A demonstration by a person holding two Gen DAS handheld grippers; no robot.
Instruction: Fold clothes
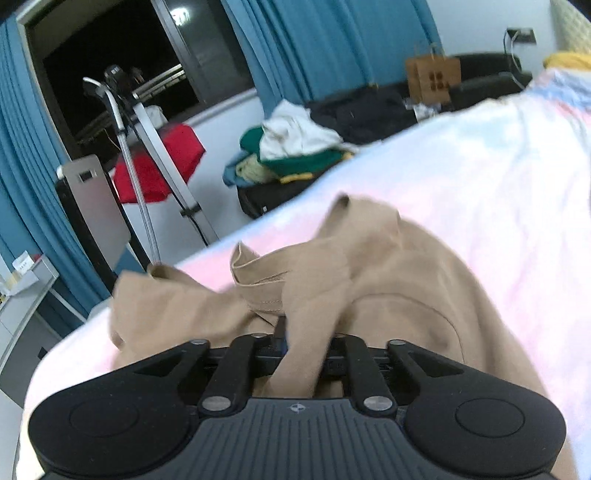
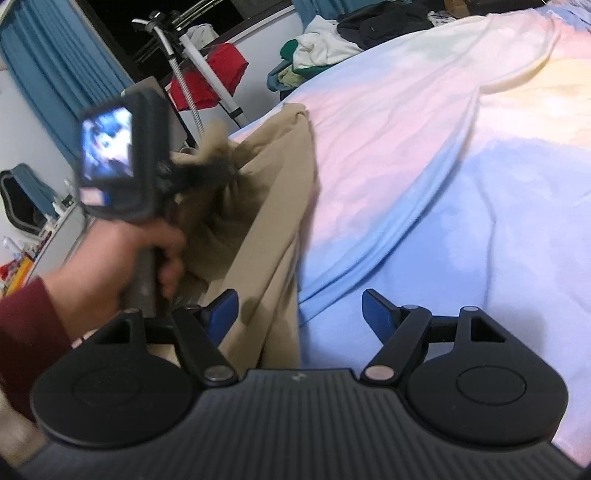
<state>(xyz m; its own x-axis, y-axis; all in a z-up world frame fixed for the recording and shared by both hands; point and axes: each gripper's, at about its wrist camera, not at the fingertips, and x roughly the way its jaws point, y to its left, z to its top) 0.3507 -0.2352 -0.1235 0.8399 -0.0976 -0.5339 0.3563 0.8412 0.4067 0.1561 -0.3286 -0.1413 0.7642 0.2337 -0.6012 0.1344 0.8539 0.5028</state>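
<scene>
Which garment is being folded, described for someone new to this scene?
Find the bed with the pastel pink-and-blue blanket. Near its left edge lies the tan garment, pinched in the left gripper. It is the only plain tan cloth there; the other clothes sit heaped beyond the bed.

Blue curtains (image 1: pixel 317 40) hang in long pleats along the far wall, on either side of a dark window (image 1: pixel 110 62) that shows only black outside (night, by the look of it). Below the window runs a pale ledge. A garment steamer stand (image 1: pixel 122 122) rises in front of the glass, with a red cloth (image 1: pixel 166 162) hung behind it. The white wall (image 1: pixel 476 26) on the right carries a socket plate (image 1: pixel 521 36) with a cable plugged in. A brown paper bag (image 1: pixel 433 79) stands on a dark sofa (image 1: pixel 480 74). The bed cover (image 2: pixel 424 155) is pastel, pink fading into blue.
</scene>
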